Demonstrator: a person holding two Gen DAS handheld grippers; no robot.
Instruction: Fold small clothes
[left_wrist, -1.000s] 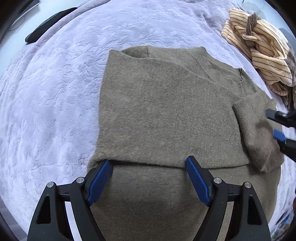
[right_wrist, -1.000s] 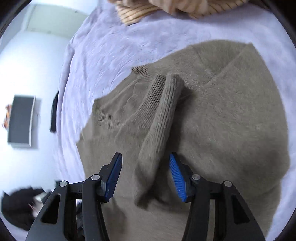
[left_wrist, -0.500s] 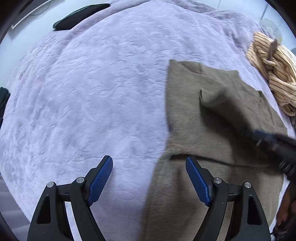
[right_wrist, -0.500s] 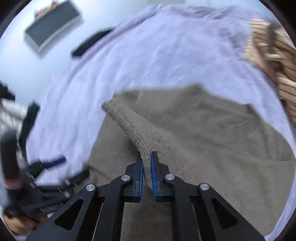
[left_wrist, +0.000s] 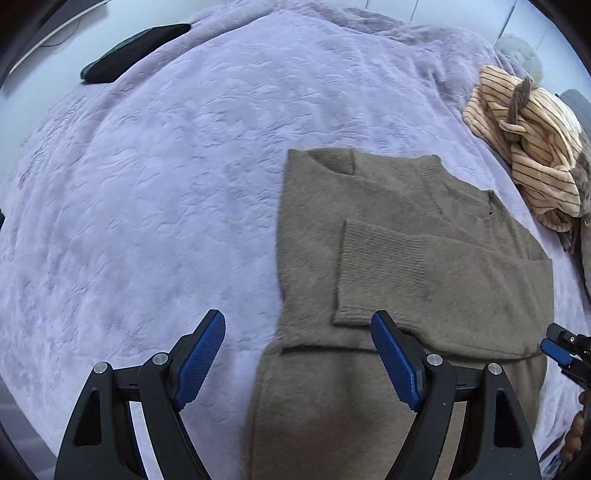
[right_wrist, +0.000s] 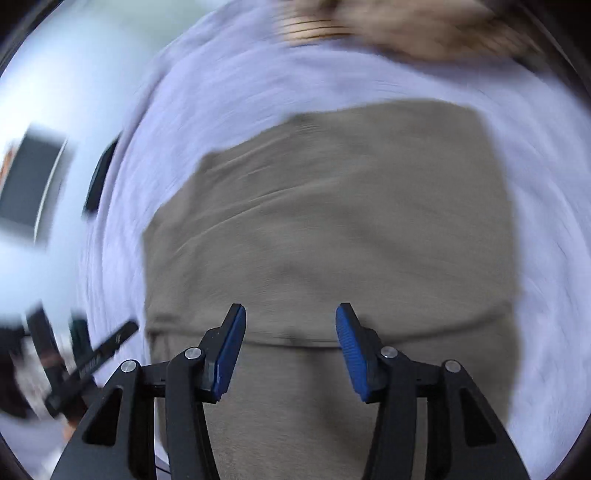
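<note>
A lavender quilted bedspread (left_wrist: 177, 192) covers the bed, bare and open ahead-left of the left tongs (left_wrist: 299, 354), which gape wide, holding nothing. The olive sweater (left_wrist: 424, 266) lies flat ahead-right, sleeve folded across. Right tongs (right_wrist: 290, 347) stand wide above it, view blurred. Striped garment (left_wrist: 524, 147) sits far right; dark object (left_wrist: 129, 51) far left.
</note>
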